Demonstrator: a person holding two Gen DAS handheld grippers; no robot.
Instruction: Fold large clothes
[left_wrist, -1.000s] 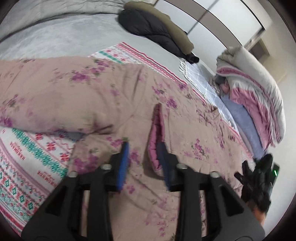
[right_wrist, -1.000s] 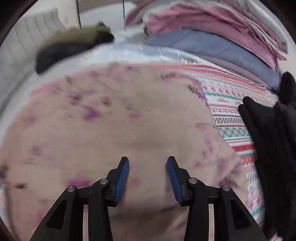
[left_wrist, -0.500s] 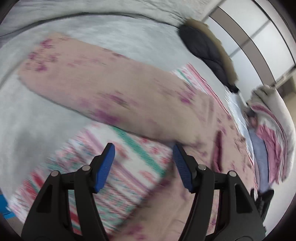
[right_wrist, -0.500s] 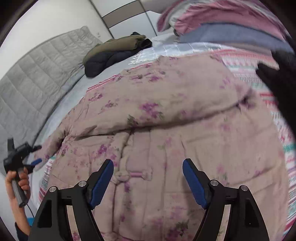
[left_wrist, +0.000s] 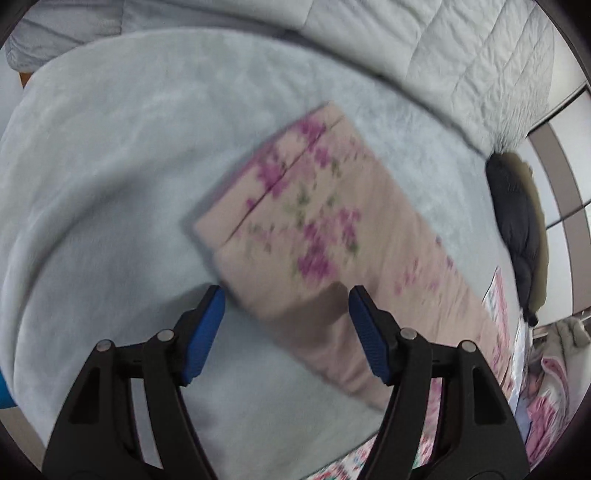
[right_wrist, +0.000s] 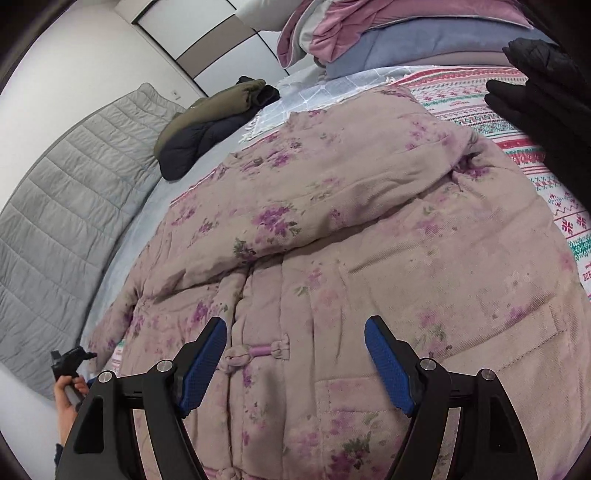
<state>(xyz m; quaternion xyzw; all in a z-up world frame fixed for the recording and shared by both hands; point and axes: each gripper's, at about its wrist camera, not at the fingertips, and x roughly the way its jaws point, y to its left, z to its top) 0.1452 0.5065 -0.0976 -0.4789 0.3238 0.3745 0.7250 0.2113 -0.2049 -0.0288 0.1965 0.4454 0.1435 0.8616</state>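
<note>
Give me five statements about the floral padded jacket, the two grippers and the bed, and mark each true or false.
1. The left gripper is open, its fingers straddling the cuff end of the jacket's outstretched sleeve. True.
2. The right gripper is shut on the knot button. False: it is open, and the button shows between the spread fingers, ungripped.
3. One sleeve of the floral jacket is already folded across its front. True.
4. The dark puffer coat lies on top of the floral jacket. False: it lies apart, near the grey quilted headboard.
5. The outstretched sleeve rests on a red carpet. False: it lies on a pale grey blanket.
</note>
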